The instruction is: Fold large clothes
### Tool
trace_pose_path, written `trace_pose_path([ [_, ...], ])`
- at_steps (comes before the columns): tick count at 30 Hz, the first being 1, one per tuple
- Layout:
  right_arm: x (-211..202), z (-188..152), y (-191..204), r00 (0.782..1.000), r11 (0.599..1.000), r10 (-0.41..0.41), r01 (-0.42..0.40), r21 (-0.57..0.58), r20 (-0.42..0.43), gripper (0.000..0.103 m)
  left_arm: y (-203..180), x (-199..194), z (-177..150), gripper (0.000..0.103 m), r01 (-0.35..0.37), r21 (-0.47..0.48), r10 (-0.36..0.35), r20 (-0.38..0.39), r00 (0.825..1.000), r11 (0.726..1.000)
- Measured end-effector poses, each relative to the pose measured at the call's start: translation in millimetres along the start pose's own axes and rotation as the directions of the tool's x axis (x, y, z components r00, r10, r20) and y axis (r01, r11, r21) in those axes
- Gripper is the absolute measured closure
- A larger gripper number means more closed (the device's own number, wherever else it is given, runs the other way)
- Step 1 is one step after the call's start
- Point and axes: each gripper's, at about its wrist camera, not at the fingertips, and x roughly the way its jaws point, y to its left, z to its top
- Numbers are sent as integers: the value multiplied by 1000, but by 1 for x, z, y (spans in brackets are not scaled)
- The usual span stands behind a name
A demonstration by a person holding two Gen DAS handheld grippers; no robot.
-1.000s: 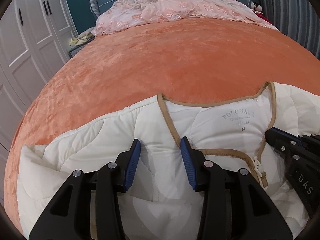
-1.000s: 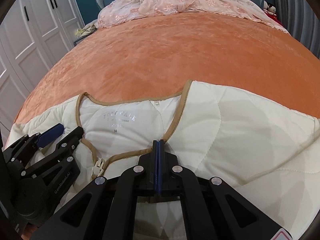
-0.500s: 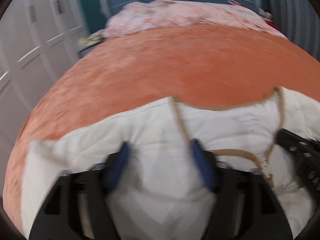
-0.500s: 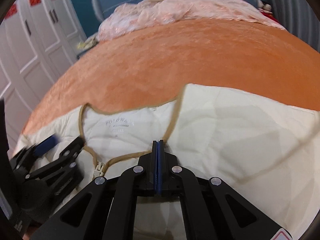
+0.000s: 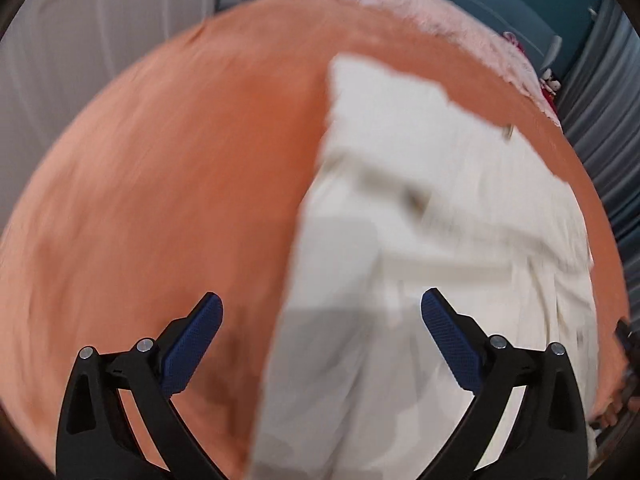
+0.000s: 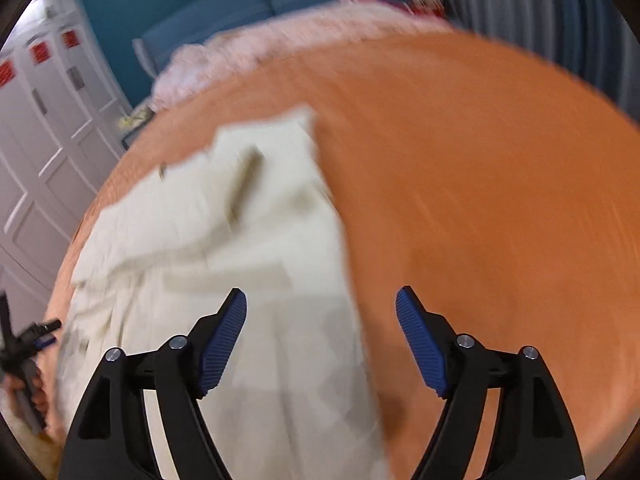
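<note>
- The cream quilted jacket [image 5: 420, 280] lay spread on the orange bedspread [image 5: 160, 200], reaching from the near edge of the bed up toward the pillows.
- From the left-hand camera the jacket filled the right half of the view, with its long straight edge running up the middle and bare orange cover to the left of it.
- From the right-hand camera it was the other way round: the jacket [image 6: 224, 240] sat on the left and the bedspread [image 6: 480, 200] ran off to the right.
- The left gripper [image 5: 322, 320] had its blue-padded fingers [image 5: 192, 344] spread wide, with nothing between them; it was above the jacket's left edge, one finger over the orange cover and the other over the cream cloth.
- The right gripper [image 6: 321, 328] was spread wide too, holding nothing, its left finger [image 6: 222, 340] over the jacket and its right one over bare bedspread.
- Both views were badly smeared, so I could not make out seams or the trim clearly; only a few brownish streaks showed on the cloth.
- At the head of the bed a pink lacy cover [image 6: 280, 40] lay bunched against a blue headboard [image 6: 240, 4].
- White wardrobe doors [image 6: 44, 128] with red stickers stood along the left wall, and grey curtains [image 5: 600, 120] hung at the right.
</note>
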Motion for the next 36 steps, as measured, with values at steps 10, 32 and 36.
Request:
trace_pose_path([
  [10, -9, -98, -44, 955, 909, 274, -218, 356, -114, 27, 5, -20, -73, 16, 164, -129, -171, -45, 984, 978],
  [32, -194, -166, 9, 941, 972, 176, -212, -99, -288, 98, 1, -207, -185, 95, 147, 123, -136, -94, 986, 981],
  [36, -225, -195, 7, 926, 975, 157, -201, -98, -344, 98, 12, -247, -220, 95, 111, 127, -96, -118, 988, 986],
])
